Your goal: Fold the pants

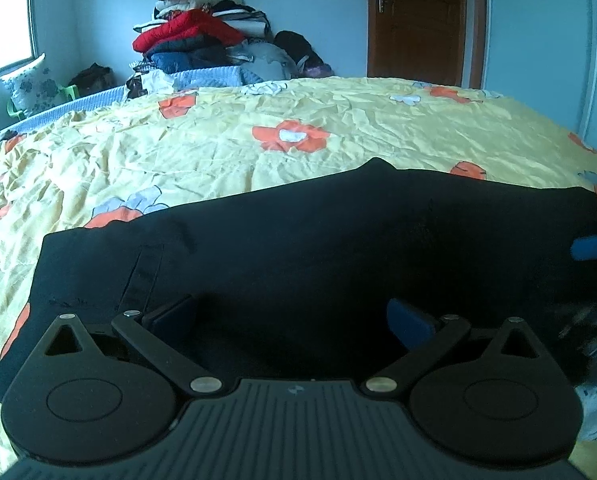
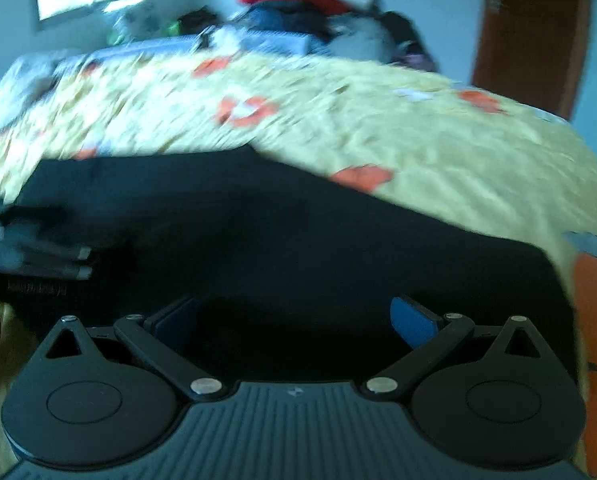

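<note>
Left gripper (image 1: 292,322) low over black pants (image 1: 298,240), blue-padded fingers (image 1: 412,320) spread wide, nothing between them. Pants lie flat directly ahead and beneath, stretching both sides across yellow floral bedsheet (image 1: 218,140). Right gripper (image 2: 294,320) likewise wide apart, empty, pants (image 2: 278,232) just ahead and under; view blurred. Its blue fingertip (image 1: 596,246) shows at left view's right edge, above the pants. Far beyond: pile of clothes (image 1: 202,36), wooden door (image 1: 418,20), window (image 1: 6,20).
</note>
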`<state>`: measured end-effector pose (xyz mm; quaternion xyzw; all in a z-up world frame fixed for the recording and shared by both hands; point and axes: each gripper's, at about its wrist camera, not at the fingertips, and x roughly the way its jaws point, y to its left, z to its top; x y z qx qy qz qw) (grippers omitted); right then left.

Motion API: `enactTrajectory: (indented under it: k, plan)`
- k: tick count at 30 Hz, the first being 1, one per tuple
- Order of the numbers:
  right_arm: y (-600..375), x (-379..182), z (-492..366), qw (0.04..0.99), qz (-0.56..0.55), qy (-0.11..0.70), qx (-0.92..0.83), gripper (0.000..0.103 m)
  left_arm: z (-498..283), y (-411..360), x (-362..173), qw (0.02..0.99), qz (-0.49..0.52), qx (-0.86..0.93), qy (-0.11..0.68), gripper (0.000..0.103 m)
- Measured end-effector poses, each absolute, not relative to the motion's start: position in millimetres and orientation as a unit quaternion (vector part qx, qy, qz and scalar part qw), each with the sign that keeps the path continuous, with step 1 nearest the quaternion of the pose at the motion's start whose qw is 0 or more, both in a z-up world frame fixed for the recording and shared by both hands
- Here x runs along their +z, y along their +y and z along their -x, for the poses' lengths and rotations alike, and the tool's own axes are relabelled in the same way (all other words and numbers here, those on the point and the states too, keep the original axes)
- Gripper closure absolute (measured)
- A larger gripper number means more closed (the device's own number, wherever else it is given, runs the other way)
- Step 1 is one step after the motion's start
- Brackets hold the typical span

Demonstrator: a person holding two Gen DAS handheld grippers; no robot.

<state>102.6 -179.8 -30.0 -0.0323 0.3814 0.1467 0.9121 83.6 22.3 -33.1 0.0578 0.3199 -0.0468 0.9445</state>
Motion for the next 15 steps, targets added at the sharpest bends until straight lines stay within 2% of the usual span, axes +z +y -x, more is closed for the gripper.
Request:
enactTrajectory:
  k: [10, 15]
  plan:
    - [-180, -47, -87, 0.937, 0.016, 0.321, 0.137, 0.0, -79, 21, -38, 0.951, -0.061, -0.042, 0.301, 0.0]
    - [-179, -46, -88, 0.937, 0.013, 0.321, 0.134, 0.0, -79, 21, -38, 0.951, -0.058, -0.042, 0.302, 0.0]
